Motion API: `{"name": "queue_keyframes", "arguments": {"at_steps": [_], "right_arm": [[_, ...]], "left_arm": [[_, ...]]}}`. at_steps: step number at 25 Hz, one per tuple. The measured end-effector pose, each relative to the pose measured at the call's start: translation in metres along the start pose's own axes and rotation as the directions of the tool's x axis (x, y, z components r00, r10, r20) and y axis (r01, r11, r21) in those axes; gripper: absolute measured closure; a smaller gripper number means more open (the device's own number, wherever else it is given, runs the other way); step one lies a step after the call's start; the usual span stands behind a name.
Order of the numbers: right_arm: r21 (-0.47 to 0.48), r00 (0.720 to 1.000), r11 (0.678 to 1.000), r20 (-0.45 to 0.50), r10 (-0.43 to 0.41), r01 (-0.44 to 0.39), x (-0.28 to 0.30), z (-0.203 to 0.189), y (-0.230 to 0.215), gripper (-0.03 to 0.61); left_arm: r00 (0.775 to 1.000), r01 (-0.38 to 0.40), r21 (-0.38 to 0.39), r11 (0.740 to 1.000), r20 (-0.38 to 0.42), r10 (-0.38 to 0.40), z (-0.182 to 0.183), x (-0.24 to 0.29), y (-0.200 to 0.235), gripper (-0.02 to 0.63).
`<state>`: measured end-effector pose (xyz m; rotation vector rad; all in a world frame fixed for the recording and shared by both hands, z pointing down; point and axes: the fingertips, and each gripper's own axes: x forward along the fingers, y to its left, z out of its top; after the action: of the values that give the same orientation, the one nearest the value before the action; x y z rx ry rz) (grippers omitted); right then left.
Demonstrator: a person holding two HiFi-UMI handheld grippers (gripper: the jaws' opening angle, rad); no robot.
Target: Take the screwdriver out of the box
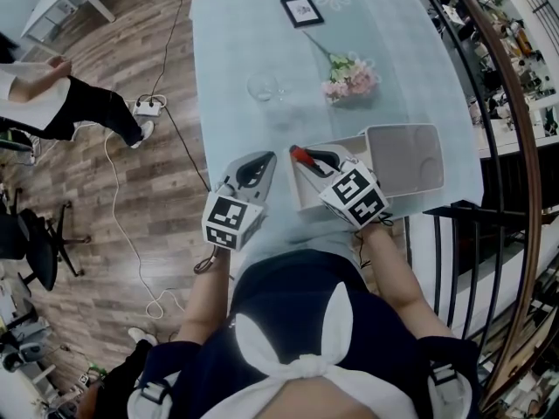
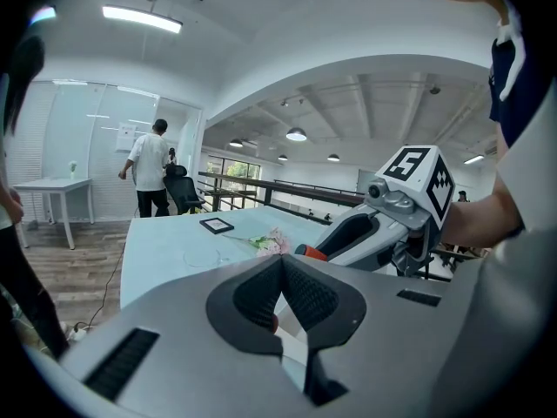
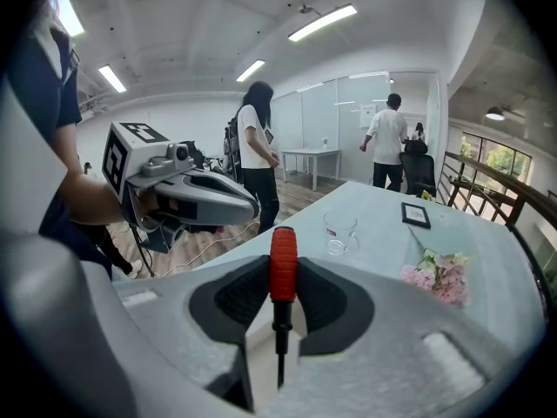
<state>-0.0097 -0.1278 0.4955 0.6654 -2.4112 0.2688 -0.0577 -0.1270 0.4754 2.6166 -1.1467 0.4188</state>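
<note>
While the pale-clothed table fills the middle of the head view, a dark curved railing runs down its right side, and wooden floor lies to its left. On that floor a person in a white top stands bent over, with a black office chair nearer the camera and a white power strip close to the table's edge. At the table's near end a white box lies open, its shallow grey half spread to the right. The right gripper hangs over the box's left part, its marker cube covering much of the inside. The left gripper sits just to the left of the box, apart from the other gripper. Its pads meet at the tips with nothing between them. Beyond the box, well apart from both grippers, a bunch of pink flowers lies on the cloth. A small black picture frame sits further back, near the table's far edge. A clear glass stands left of the flowers. The screwdriver is clamped in the right gripper, the pads pressed on either side of its red handle. The handle's end pokes out past the jaw tips, and the dark shaft runs back between the jaws. A white wall of the box shows just under the shaft; whether the tip is clear of it I cannot tell.
</note>
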Motion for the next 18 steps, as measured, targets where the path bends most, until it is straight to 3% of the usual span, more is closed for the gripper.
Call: {"name": "queue_keyframes", "arguments": {"at_steps": [12, 18], "right_arm": [[0.044, 0.993, 0.999, 0.113, -0.023, 0.019, -0.024, 0.023, -0.005, 0.48], [0.062, 0.984, 0.998, 0.173, -0.04, 0.029, -0.041, 0.037, -0.002, 0.48]], "left_arm": [[1.0, 0.003, 0.008, 1.0, 0.016, -0.004, 0.01, 0.001, -0.004, 0.598], [0.999, 0.011, -0.025, 1.0, 0.033, -0.01, 0.016, -0.002, -0.005, 0.598]]}}
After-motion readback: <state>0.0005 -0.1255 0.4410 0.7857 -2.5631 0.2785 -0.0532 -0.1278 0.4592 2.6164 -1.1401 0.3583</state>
